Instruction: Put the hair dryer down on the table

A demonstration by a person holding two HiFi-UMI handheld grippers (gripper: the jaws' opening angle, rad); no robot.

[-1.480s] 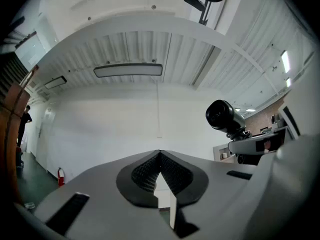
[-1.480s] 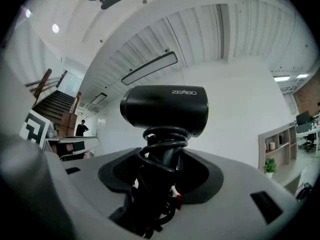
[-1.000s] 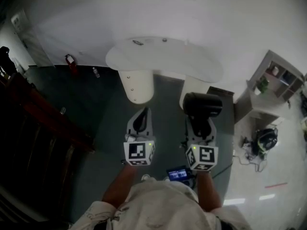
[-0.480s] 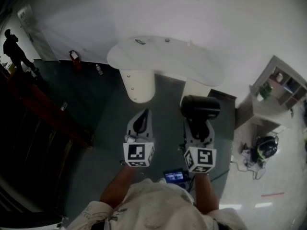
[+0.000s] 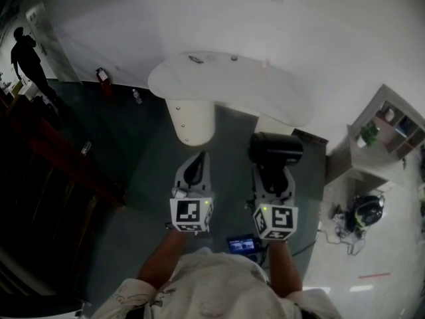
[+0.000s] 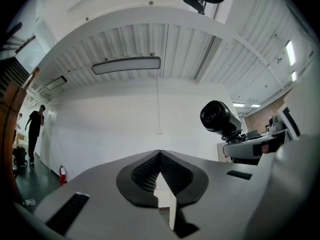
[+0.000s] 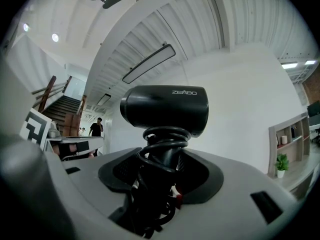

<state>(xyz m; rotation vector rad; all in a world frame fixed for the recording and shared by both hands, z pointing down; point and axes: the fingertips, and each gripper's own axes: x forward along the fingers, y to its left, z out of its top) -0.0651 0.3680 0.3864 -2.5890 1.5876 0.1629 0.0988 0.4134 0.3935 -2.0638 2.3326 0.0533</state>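
Note:
A black hair dryer (image 5: 275, 150) stands upright in my right gripper (image 5: 273, 173), its barrel above the jaws. In the right gripper view the jaws are shut on the handle of the hair dryer (image 7: 165, 109), where the cord is wound round; my right gripper (image 7: 162, 171) points level. My left gripper (image 5: 194, 169) hovers beside it on the left, shut and holding nothing. In the left gripper view my left gripper (image 6: 160, 156) has its pads meeting at the tip. The white curved table (image 5: 199, 78) lies ahead of both grippers, beyond them and apart from them.
Two white cylinder legs (image 5: 190, 119) carry the table. Along the left runs a dark stair railing (image 5: 60, 171), with a person (image 5: 26, 52) standing far back. A fire extinguisher (image 5: 101, 80) and a bottle (image 5: 136, 97) stand by the wall. At the right are a shelf unit (image 5: 388, 128) and a bag (image 5: 367, 211) on the floor.
Both grippers have moved a little forward toward the table, the hair dryer still held. A person has come into view at the far left.

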